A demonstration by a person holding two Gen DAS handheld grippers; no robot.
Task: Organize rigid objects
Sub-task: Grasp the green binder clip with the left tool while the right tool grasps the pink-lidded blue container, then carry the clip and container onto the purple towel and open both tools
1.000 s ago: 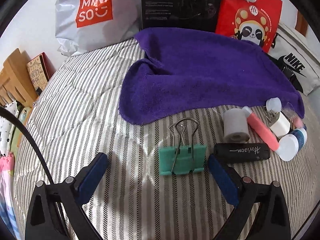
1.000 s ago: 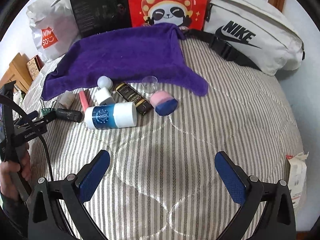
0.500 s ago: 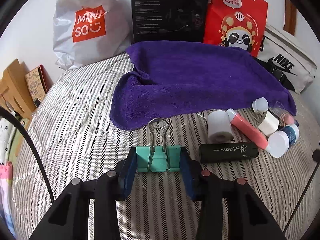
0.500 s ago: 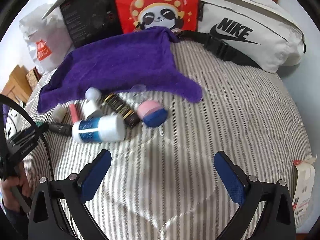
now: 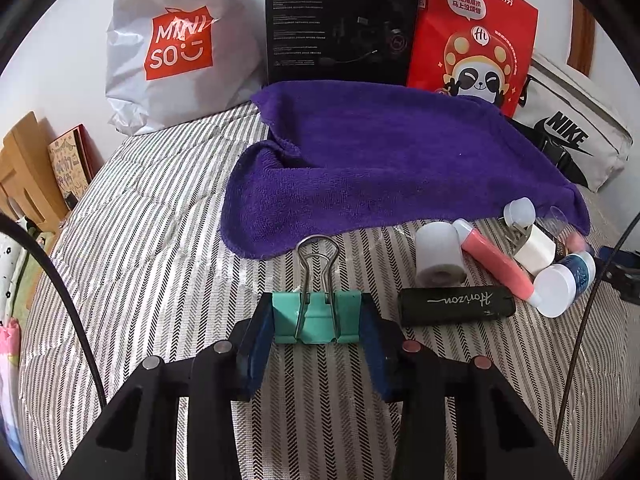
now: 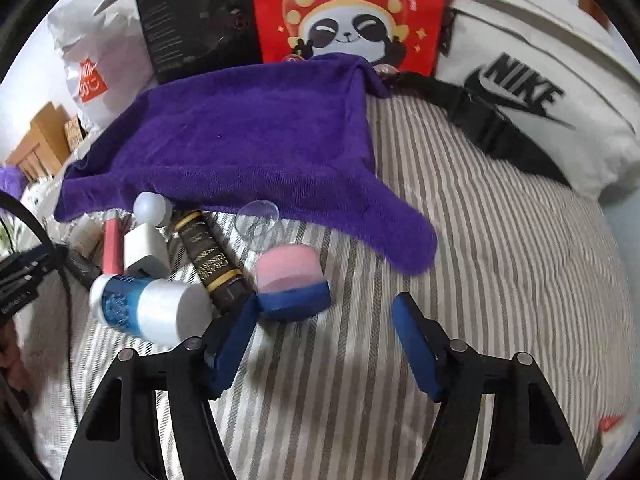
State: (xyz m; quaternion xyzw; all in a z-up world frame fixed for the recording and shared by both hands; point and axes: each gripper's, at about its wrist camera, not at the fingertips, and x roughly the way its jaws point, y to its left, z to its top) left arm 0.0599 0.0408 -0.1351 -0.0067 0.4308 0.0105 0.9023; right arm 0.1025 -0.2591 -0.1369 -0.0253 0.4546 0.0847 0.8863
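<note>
We work on a bed with a striped quilt, and along its far edge stand bags and a black box. The purple towel spreads from that far edge toward the middle, and it looks to us like the place where the rigid items should be laid out.

Just off the towel's near hem lies the cluster waiting to be sorted: a blue-and-white bottle, a dark brown tube, a pink-and-blue sponge block, a black Horizon case, a coral tube and a white roll.

Our left gripper is clamped on the teal binder clip, both blue pads pressing its flat sides, its wire handles pointing toward the towel. The clip sits near the middle of the bed, left of the black case; whether it has cleared the quilt we cannot tell.

Our right gripper is spread wide and holds nothing, its left pad touching or just beside the sponge block.

For the step in hand, we judge it best to keep the squeeze firm and level, since the clip's smooth sides could slip, lift it straight, carry it to a bare part of the towel, set it flat, then release.
</note>
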